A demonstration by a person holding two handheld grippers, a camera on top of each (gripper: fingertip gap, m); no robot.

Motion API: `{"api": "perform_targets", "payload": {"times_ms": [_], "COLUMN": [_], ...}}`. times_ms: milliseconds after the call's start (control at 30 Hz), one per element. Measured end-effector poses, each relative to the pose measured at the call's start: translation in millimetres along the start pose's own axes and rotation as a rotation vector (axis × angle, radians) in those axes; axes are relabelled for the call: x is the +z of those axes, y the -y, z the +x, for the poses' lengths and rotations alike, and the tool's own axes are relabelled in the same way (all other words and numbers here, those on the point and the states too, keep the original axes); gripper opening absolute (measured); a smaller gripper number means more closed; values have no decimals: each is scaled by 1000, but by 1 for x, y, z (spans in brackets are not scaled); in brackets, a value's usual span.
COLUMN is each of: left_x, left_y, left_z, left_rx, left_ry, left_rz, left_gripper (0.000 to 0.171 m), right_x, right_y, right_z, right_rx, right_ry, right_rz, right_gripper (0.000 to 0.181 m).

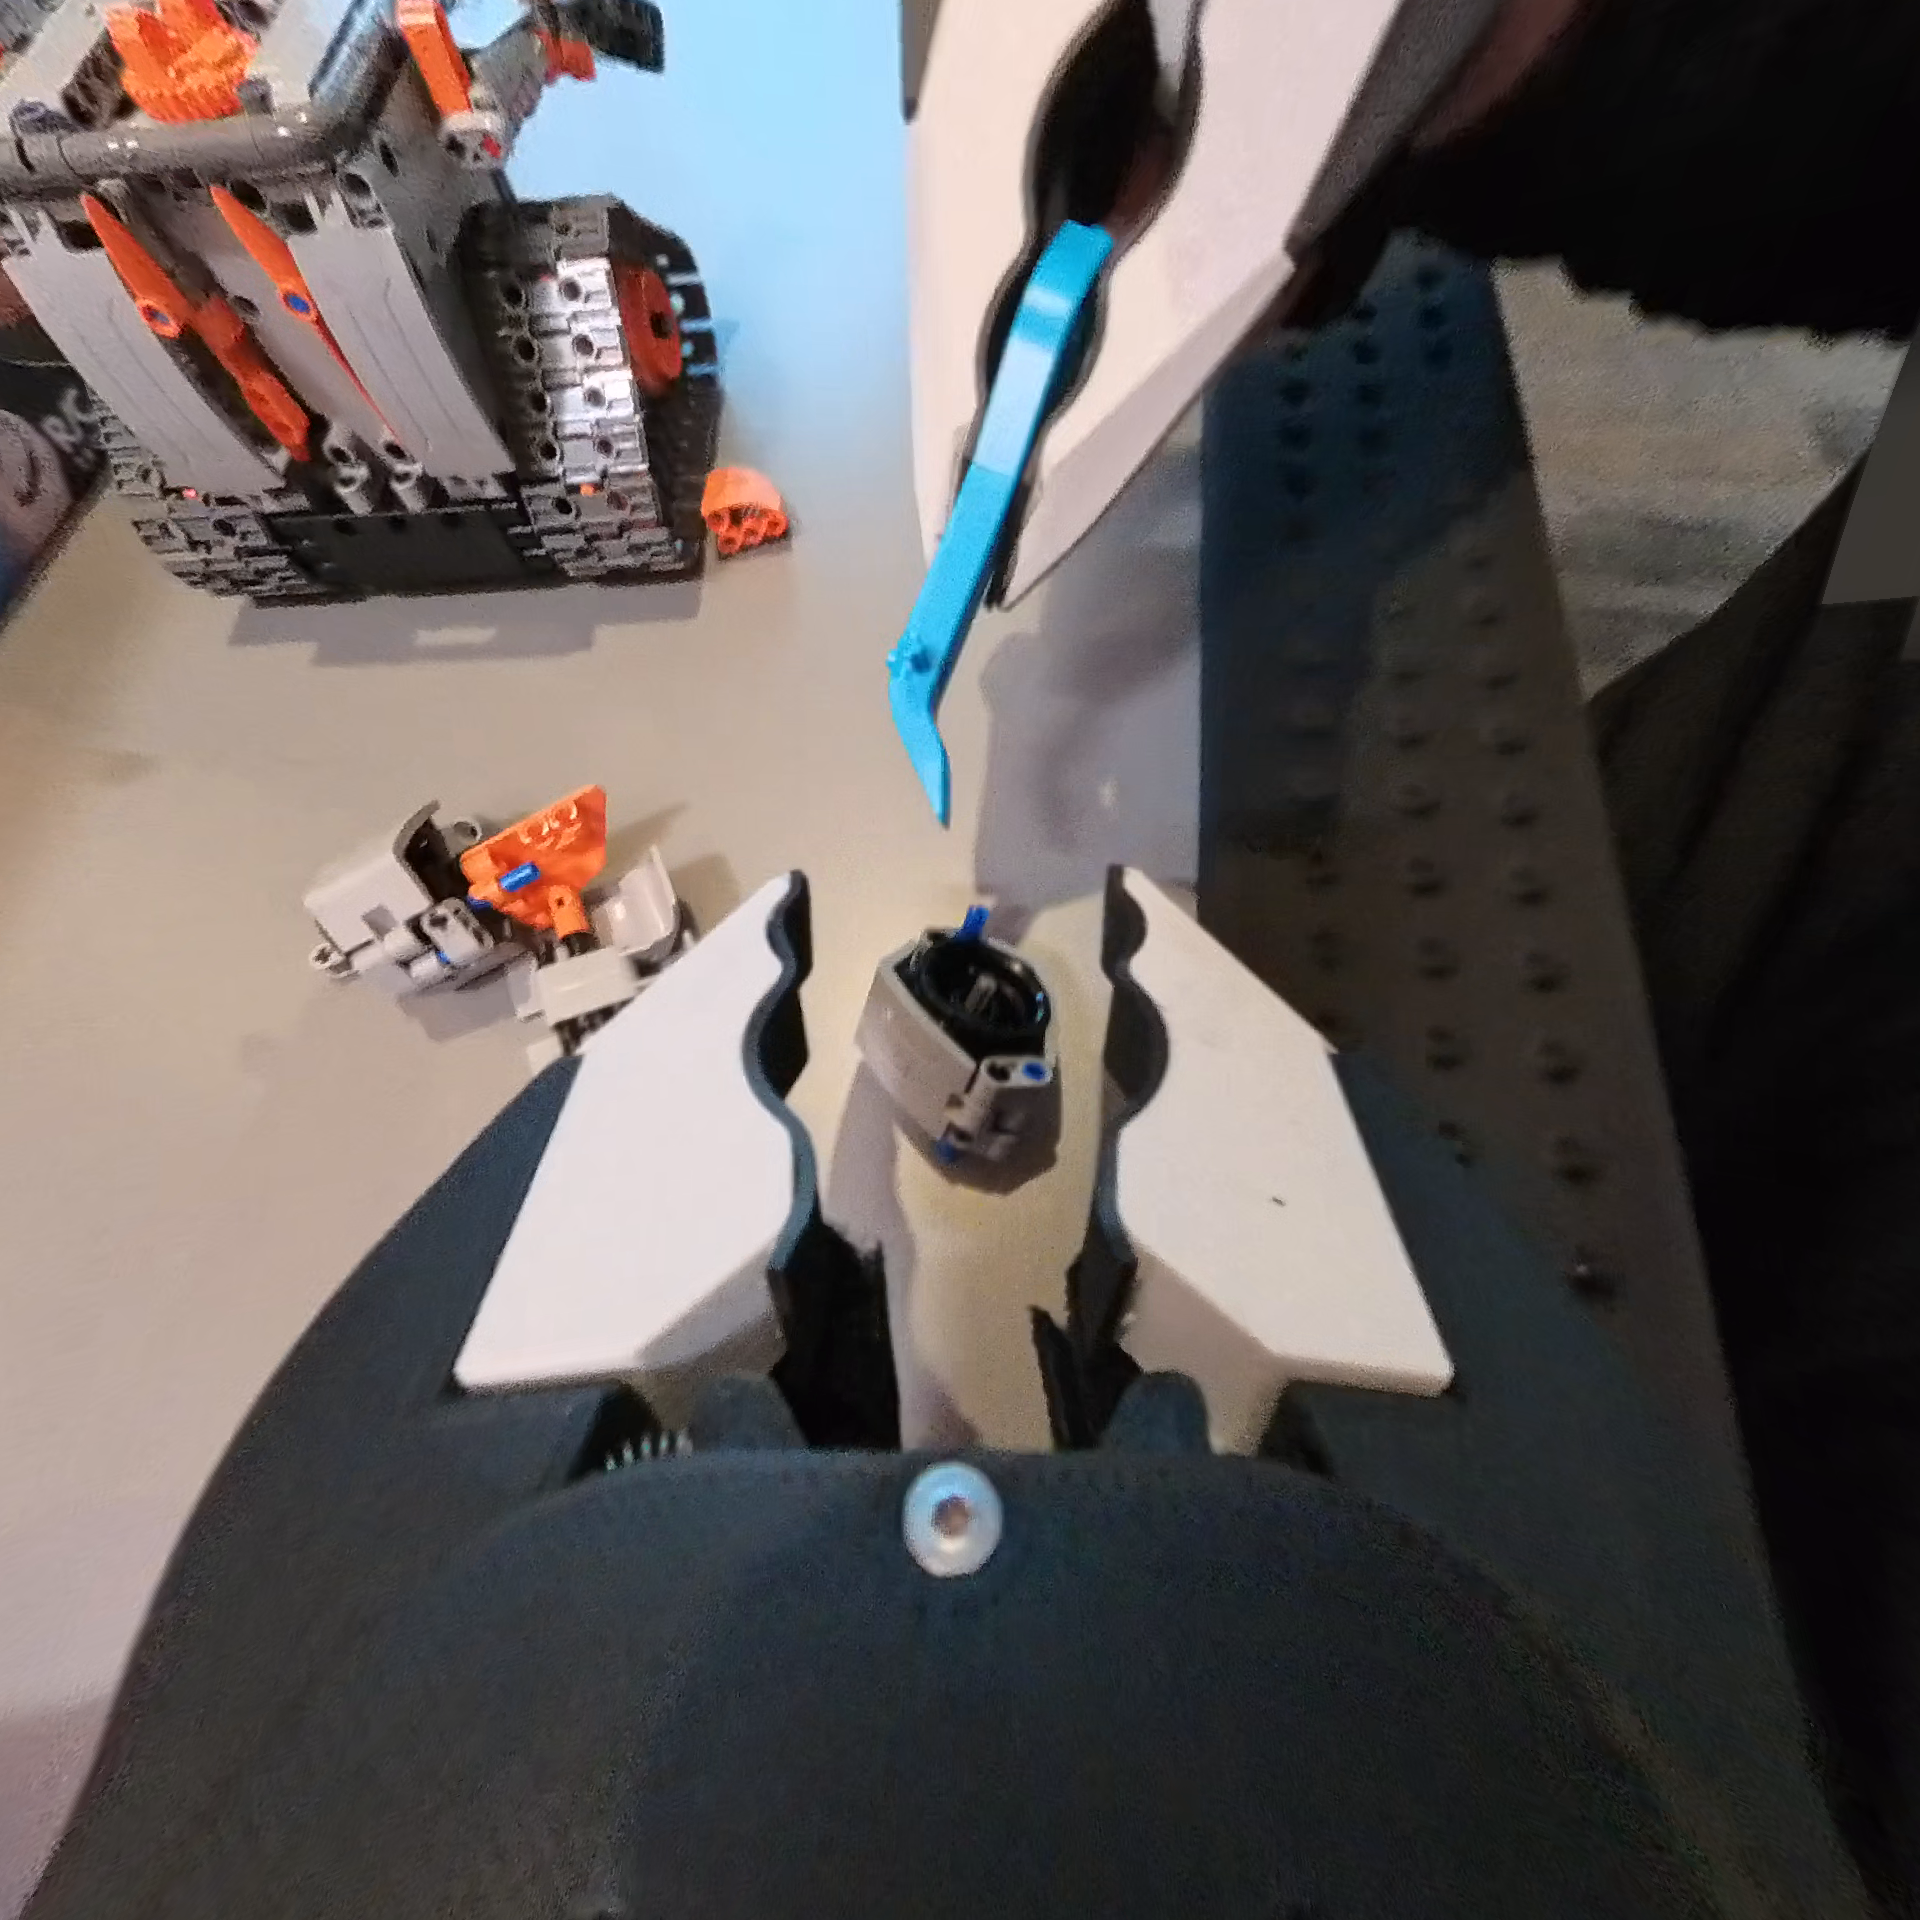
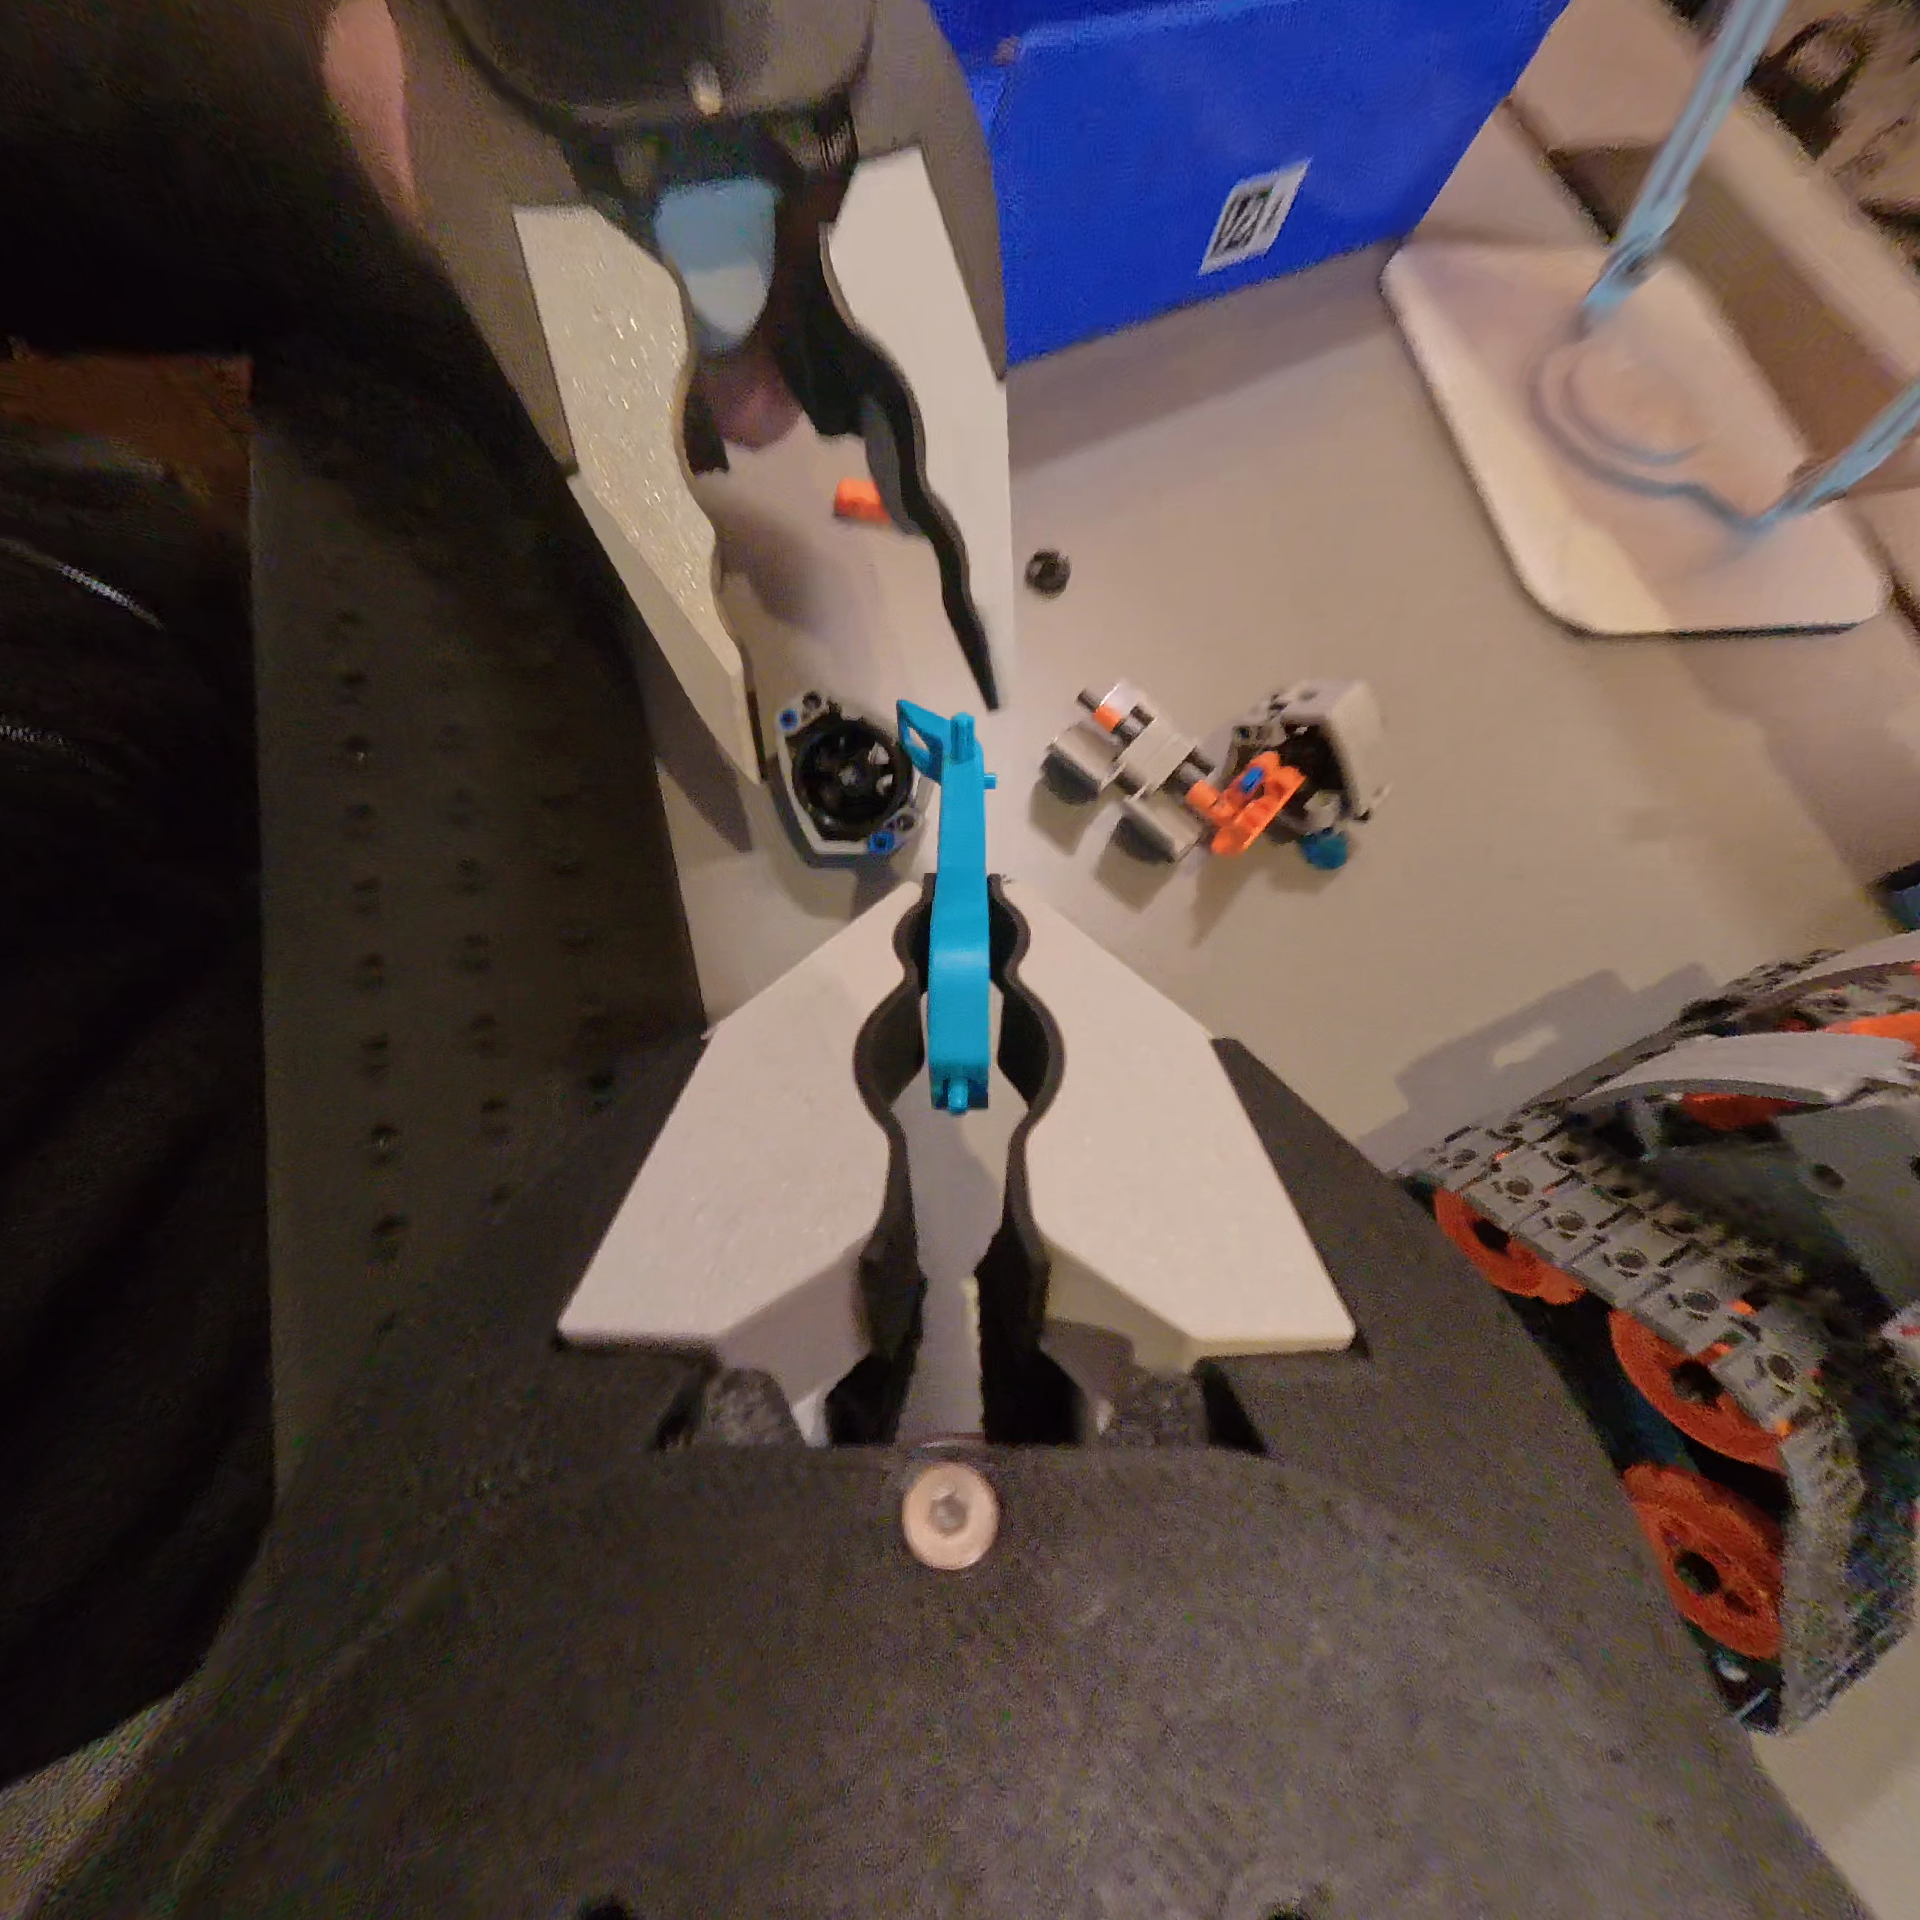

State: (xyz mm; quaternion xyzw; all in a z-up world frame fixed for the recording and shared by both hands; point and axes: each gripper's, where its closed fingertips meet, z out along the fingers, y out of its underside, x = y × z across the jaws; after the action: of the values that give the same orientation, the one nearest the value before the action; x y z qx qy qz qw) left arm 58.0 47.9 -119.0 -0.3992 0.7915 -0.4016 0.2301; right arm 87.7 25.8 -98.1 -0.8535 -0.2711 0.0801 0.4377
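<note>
Clamping a slim blue pry tool (image 2: 958,940) between its closed white fingers (image 2: 1132,1164), the right gripper (image 2: 961,904) points the tool's forked tip down toward the table, just beside a small grey brick piece with a black round hub (image 2: 847,774). The left gripper (image 1: 956,904) has its jaws spread wide and gripping nothing; that same grey hub piece (image 1: 961,1060) lies on the beige table (image 1: 312,1195) between its two fingertips, and whether either finger touches it cannot be told. In the left wrist view the blue tool (image 1: 997,468) hangs from the right gripper (image 1: 1049,312) with its tip just above the hub piece. A little apart on the table lies a loose grey-and-orange brick assembly (image 2: 1226,774), with a small orange piece (image 2: 857,499) and a black round bit (image 2: 1047,569) farther off. A large tracked brick vehicle (image 1: 364,343) in grey, black and orange stands well apart, with a small orange curved piece (image 1: 746,509) at its track. A blue bin (image 2: 1195,135) stands at the table's far edge; its inside is hidden. Near it sits a flat pale stand base (image 2: 1662,416).
</note>
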Motion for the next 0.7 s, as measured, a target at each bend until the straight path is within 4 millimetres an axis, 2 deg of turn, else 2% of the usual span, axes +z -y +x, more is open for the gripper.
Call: {"api": "perform_targets", "payload": {"times_ms": [100, 233, 300, 433, 633, 700], "left_x": [4, 11, 11, 12, 13, 12], "left_y": [-21, -39, -39, -39, -38, -38], "left_z": [-1, -3, -3, -3, -2, -2], "left_rx": [28, -53, -83, -161, -116, -104], "left_ry": [37, 6, -11, -50, -36, -39], "left_rz": [-120, -170, -161, -137, -135, -132], "left_gripper": [62, 55, 45, 44, 43, 43], "right_x": [9, 18, 21, 24, 28, 30], "right_y": [-11, -20, -24, -27, -34, -35], "right_z": [-3, -4, -6, -8, -14, -10], "right_rx": [86, 221, 277, 324, 305, 308], "right_ry": [124, 247, 299, 354, 394, 388], "right_rz": [-55, -72, -74, -75, -145, -164], "right_gripper": [5, 5, 5, 5, 5, 5]}}
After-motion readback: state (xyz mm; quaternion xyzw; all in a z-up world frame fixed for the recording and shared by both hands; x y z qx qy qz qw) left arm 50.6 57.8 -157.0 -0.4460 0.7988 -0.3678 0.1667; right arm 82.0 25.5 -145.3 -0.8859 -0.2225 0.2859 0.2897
